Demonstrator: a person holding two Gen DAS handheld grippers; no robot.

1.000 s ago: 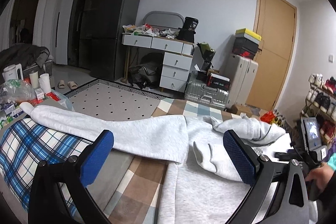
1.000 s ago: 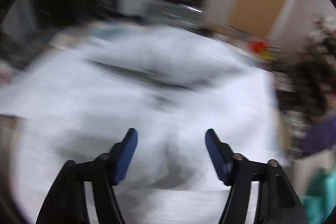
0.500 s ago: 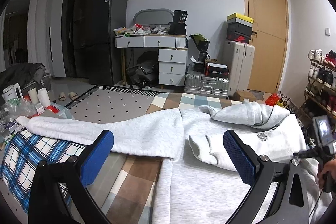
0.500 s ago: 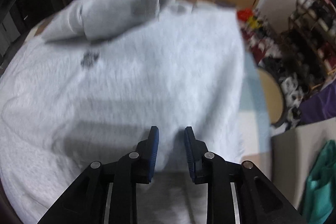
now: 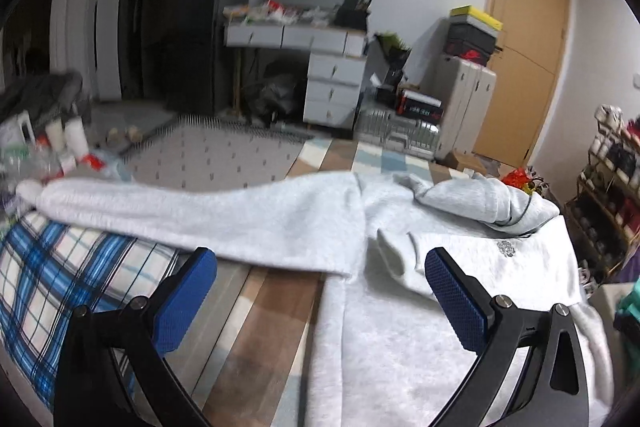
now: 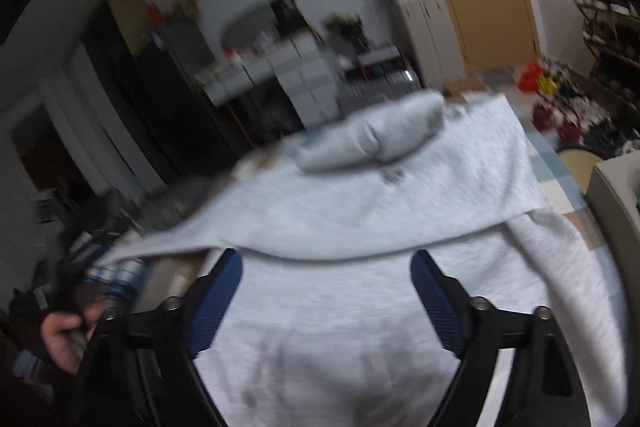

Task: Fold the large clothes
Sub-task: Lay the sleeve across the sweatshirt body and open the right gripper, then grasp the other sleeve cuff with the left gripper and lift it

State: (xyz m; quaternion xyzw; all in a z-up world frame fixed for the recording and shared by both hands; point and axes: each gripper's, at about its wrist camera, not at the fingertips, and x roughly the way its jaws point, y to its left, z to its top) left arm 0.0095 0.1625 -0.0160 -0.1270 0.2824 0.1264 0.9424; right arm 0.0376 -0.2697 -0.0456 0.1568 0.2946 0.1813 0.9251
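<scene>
A light grey hoodie point(image 5: 420, 339) lies spread on a brown checked cover point(image 5: 260, 327). One sleeve point(image 5: 180, 207) stretches far to the left. The other sleeve is folded across the chest, its cuff point(image 5: 386, 255) near the middle. The hood point(image 5: 480, 203) is bunched at the far end. My left gripper point(image 5: 318, 263) hangs open above the hoodie's left edge, nothing between its fingers. In the right wrist view the right gripper point(image 6: 326, 263) stands over the hoodie point(image 6: 380, 207), jaws opening wide, with the cloth lying below them and not pinched.
A blue plaid cloth point(image 5: 60, 267) and a clutter of cups and packets point(image 5: 60, 143) lie at the left. A shoe rack point(image 5: 612, 187) stands at the right, a white desk point(image 5: 332, 87) and suitcases behind. A person's hand point(image 6: 60, 335) shows at the right view's lower left.
The right gripper narrowed close over the cloth, then opened wide, drew back and tilted up. It and its hand have left the left wrist view. The left gripper barely shifted.
</scene>
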